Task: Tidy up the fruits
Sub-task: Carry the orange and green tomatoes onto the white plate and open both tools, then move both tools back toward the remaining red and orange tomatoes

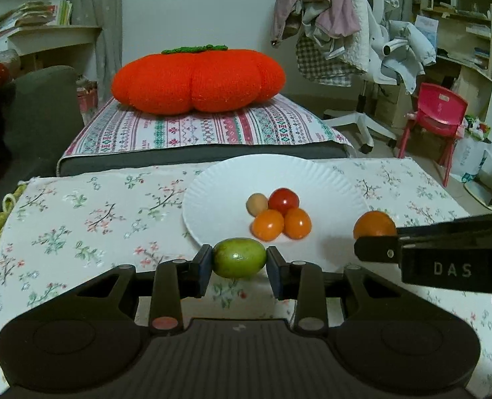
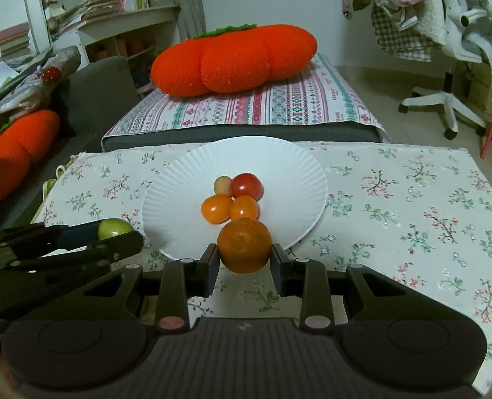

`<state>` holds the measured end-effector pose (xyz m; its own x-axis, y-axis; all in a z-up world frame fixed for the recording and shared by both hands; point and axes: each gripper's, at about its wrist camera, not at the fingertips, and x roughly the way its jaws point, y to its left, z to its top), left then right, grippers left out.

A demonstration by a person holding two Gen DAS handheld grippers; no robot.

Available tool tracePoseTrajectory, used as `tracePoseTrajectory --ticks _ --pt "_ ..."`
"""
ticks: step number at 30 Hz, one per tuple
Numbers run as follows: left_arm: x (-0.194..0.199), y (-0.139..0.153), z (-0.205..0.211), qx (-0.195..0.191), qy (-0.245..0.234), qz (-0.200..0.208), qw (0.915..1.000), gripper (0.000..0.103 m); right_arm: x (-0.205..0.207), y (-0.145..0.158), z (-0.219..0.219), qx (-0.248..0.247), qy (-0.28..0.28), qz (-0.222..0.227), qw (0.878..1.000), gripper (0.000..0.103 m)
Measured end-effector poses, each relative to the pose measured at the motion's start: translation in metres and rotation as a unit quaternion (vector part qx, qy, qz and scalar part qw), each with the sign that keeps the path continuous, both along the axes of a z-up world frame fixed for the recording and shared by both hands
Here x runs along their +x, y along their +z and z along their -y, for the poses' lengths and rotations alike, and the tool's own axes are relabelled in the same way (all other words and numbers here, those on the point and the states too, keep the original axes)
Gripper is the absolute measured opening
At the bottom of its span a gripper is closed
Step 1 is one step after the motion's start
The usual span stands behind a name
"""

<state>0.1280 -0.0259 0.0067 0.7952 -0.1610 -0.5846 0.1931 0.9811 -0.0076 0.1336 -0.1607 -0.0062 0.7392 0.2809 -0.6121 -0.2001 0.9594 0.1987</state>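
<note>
paper plate [image 2: 289,169]: white, ribbed rim | tablecloth [image 2: 412,199]: floral cloth, matt | tomatoes [image 2: 246,186]: glossy, smooth

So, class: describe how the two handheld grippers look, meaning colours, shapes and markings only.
Both the left gripper and the right gripper are matte black, with a ribbed centre, rounded side lobes and angular linkage arms with pale rivets. The right gripper's side reads "DAS". No sleeves or cables show.

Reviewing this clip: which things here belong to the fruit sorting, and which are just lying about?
Job:
- oval green fruit, in left claw
- round orange mandarin, in right claw
- white paper plate
- four small tomatoes

Lying about:
- orange knitted pumpkin cushion
- red plastic chair
</note>
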Motion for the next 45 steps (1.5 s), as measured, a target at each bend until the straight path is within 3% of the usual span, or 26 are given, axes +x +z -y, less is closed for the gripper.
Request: tracePoseTrajectory --ticks 5,16,20,30,37,41,45 --pt "0.011 -0.006 0.004 0.009 -0.008 0.011 0.9999 0.018 0.011 -0.002 0.007 0.025 -0.006 -0.009 1.0 0.029" --pt "0.026 -0.025 0.013 0.026 -0.034 0.004 0.9991 0.019 0.022 -0.013 -0.011 -0.015 0.01 -0.005 1.0 0.03" --pt "0.022 -0.023 0.013 0.032 -0.034 0.007 0.9989 0.02 0.021 -0.012 -0.007 -0.006 0.006 -0.008 1.0 0.032" --pt "0.021 -0.01 -0.008 -0.012 -0.004 -0.011 0.9998 0.022 0.016 -0.001 0.016 0.026 -0.032 0.001 0.999 0.034" --pt "0.011 0.001 -0.02 -0.032 0.014 -0.017 0.9992 0.024 0.018 -0.001 0.028 0.037 -0.058 -0.008 0.998 0.045" --pt "0.004 0.004 -0.032 -0.042 0.029 -0.029 0.9982 0.026 0.015 -0.001 0.034 0.046 -0.072 -0.011 0.996 0.06" --pt "0.001 0.008 -0.047 -0.06 0.051 -0.045 0.9959 0.026 0.012 -0.001 0.039 0.054 -0.078 -0.017 0.995 0.063"
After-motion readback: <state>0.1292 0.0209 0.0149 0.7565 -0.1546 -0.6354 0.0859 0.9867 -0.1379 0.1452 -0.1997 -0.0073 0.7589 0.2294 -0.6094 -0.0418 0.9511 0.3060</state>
